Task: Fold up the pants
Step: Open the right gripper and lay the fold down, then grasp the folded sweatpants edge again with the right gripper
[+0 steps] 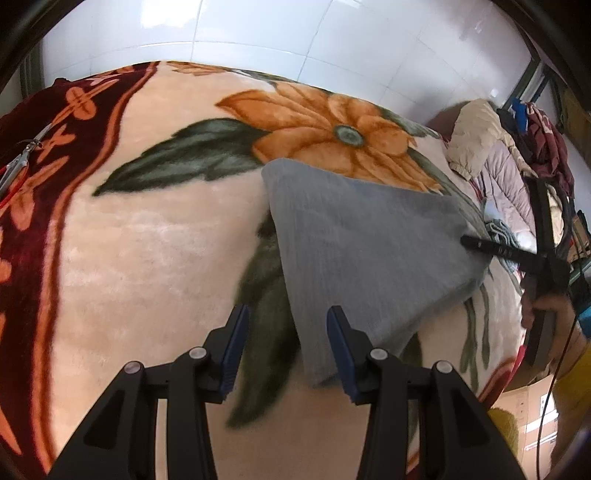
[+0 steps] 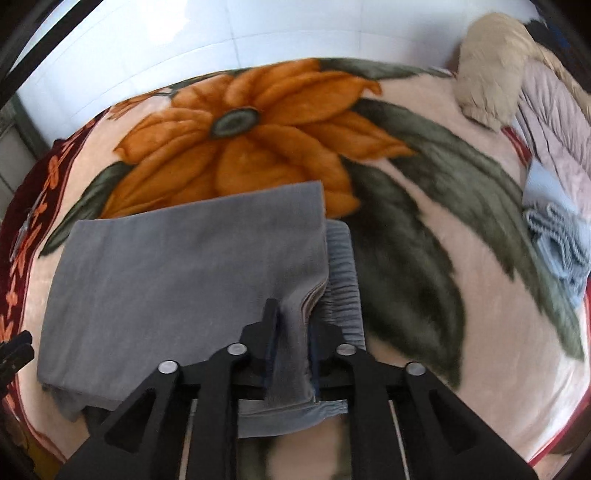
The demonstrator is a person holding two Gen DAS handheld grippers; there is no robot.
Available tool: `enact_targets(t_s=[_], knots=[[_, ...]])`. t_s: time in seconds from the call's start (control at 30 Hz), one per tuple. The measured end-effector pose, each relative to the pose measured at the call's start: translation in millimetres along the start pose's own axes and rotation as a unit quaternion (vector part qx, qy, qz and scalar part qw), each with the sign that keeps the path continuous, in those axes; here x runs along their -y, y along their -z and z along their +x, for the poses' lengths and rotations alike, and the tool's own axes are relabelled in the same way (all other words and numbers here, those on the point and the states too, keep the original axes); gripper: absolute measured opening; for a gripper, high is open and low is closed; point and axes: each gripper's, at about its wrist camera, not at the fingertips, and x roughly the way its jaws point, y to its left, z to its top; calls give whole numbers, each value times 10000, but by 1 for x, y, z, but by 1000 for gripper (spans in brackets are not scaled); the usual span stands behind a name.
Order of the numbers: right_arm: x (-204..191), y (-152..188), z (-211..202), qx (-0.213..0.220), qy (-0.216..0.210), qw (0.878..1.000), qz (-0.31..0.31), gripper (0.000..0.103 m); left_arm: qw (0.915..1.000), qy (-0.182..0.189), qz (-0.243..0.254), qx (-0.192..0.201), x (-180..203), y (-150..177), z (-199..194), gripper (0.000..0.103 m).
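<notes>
The grey pants (image 1: 351,251) lie folded into a wide slab on the flowered blanket (image 1: 155,236). In the right wrist view the pants (image 2: 184,258) have their ribbed waistband (image 2: 341,273) showing at the right under the top layer. My right gripper (image 2: 295,314) is shut on a fold of the top layer at the near right corner, and cloth fills the gap between its pads. From the left wrist view, the right gripper (image 1: 469,242) touches the far right edge of the pants. My left gripper (image 1: 287,312) stands open above the near left edge, holding nothing.
Padded jackets (image 2: 487,70) are piled at the blanket's right end, with a light-blue knit cloth (image 2: 557,243) beside them. Metal pliers with red handles (image 1: 18,162) lie on the dark red border at the left. A white tiled wall (image 1: 258,33) backs the bed. A person's hand (image 1: 554,314) holds the right gripper.
</notes>
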Motion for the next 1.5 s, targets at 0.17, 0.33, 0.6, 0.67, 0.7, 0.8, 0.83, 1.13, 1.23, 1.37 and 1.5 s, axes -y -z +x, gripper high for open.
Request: enact_targets(t_s=[0.17, 0.33, 0.6, 0.67, 0.7, 0.8, 0.83, 1.13, 1.23, 1.37, 1.5], knots=[[18, 6, -23, 209, -115, 9975, 668, 33, 10000, 42, -16, -18, 2, -10, 9, 46], [30, 27, -60, 613, -285, 9920, 1067, 56, 9998, 136, -95, -114, 1, -14, 19, 46], [36, 51, -36, 86, -613, 9831, 1723, 56, 9980, 346, -425, -306, -1, -9, 37, 46], [37, 55, -26, -6, -710, 9789, 1916, 56, 9976, 386, -453, -342, 0, -9, 40, 46], [37, 56, -20, -41, -797, 9759, 2029, 56, 9976, 403, -440, -361, 0, -9, 42, 46], [34, 57, -11, -63, -751, 9745, 2115, 58, 9976, 415, -377, -404, 5, -11, 48, 46], [33, 57, -10, -31, -733, 9746, 2115, 60, 9975, 415, -378, -424, 6, -12, 51, 46], [31, 55, -5, 192, -1039, 9649, 2404, 26, 9966, 554, -448, -401, 16, -14, 60, 25], [27, 56, -13, 340, -1088, 9643, 2392, 20, 9956, 670, -559, -346, 12, -16, 56, 14], [21, 55, -34, 554, -1315, 9614, 2352, 19, 9951, 785, -583, -154, 10, -23, 34, 11], [2, 56, -60, 670, -1592, 9612, 2149, 19, 9953, 817, -510, 52, 6, -31, -1, 11]])
